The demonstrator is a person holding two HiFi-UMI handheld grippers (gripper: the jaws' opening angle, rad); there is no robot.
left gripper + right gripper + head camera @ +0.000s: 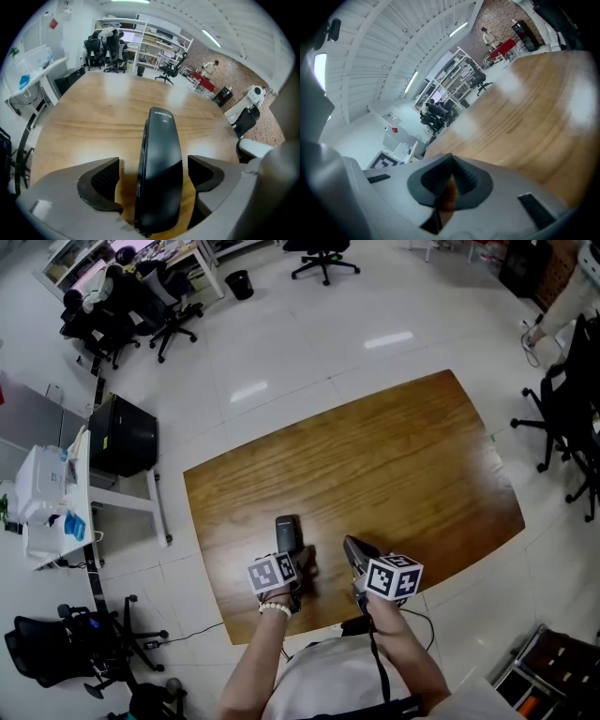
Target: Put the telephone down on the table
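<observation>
Near the front edge of the wooden table (93, 108), the black telephone (161, 140) rested on the tabletop between the wide-open jaws of the left gripper (153, 166), with a gap on each side so that neither pad pressed on it. Just beside it, the right gripper (449, 180) hovered above the table, its jaws closed together on nothing.

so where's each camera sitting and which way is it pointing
Head view: on the person's head, looking steeply down at the wooden table; both forearms, the left gripper and right gripper show.
Left gripper view: on the left gripper, looking along its open jaws at the black telephone between them.
Right gripper view: on the right gripper, looking past its shut jaws across the table.
Shared: head and left gripper views both show the telephone.
</observation>
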